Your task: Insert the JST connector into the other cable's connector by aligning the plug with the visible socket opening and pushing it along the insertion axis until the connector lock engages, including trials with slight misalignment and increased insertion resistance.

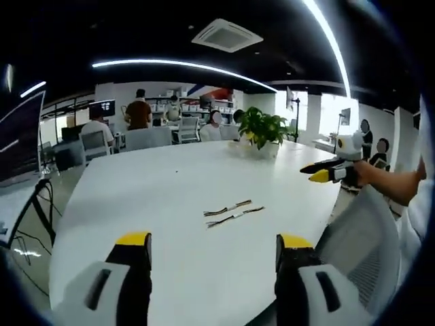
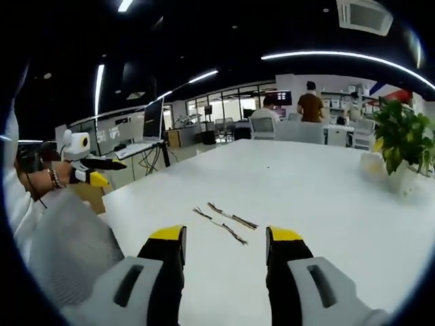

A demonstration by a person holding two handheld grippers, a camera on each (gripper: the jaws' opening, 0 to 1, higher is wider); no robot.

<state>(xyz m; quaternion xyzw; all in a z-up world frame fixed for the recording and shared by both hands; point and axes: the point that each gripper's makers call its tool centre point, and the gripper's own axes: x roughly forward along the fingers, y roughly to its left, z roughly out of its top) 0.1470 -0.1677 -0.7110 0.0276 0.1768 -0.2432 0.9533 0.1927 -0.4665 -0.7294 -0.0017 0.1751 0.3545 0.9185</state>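
Two cables [image 1: 233, 212] lie side by side on the white tabletop [image 1: 170, 197], nearer its close edge than its far one, untouched — so the job looks to be at its very start, with nothing picked up; the left gripper [image 1: 214, 252] hangs above the near edge with jaws apart and empty, the cables ahead of its tips; the right gripper [image 2: 224, 246] likewise stands apart and empty, the cables [image 2: 224, 221] just beyond it; next, I judge, each must descend and take one cable near its connector.
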